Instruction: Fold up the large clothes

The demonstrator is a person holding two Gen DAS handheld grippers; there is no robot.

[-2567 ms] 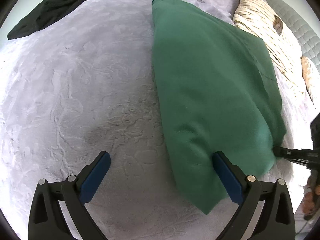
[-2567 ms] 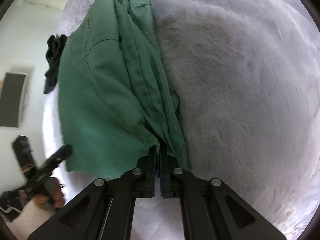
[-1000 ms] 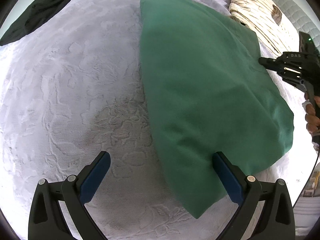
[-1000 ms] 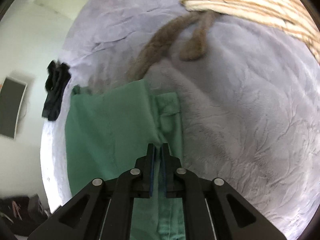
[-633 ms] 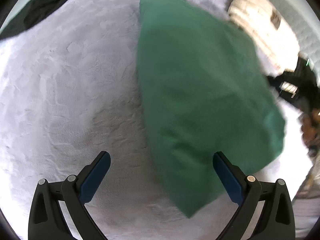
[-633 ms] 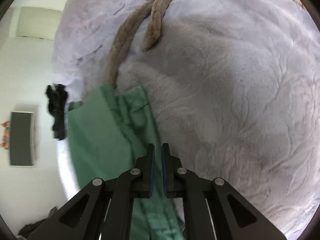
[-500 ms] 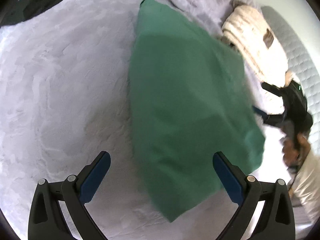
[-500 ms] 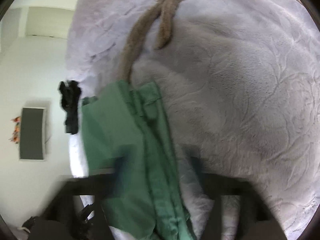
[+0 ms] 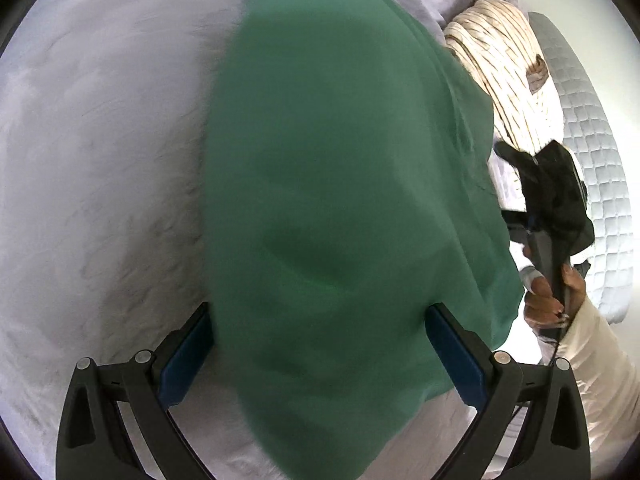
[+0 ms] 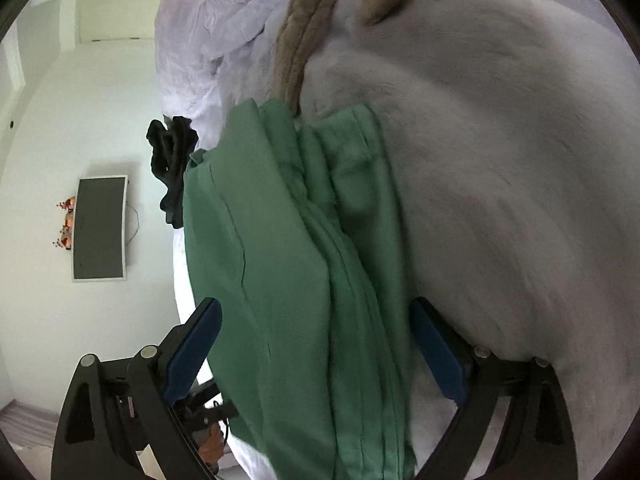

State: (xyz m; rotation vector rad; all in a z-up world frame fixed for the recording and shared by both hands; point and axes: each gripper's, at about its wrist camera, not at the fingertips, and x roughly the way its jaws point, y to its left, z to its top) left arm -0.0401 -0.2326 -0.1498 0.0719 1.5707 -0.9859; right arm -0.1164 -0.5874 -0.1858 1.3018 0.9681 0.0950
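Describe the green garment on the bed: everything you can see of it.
The green garment is plain, matte woven cloth, folded into a long stack lying on the pale plush blanket. The right wrist view shows several layered edges, a seam line and a hemmed end near a brown furry strip. In the left wrist view it reads as one smooth, slightly blurred panel. Both tools, left and right, straddle it with jaws wide, not pinching it.

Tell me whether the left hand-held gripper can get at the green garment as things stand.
Probably yes. The left hand-held gripper stands open with the green garment lying between its fingers on the blanket, and nothing covers the cloth.
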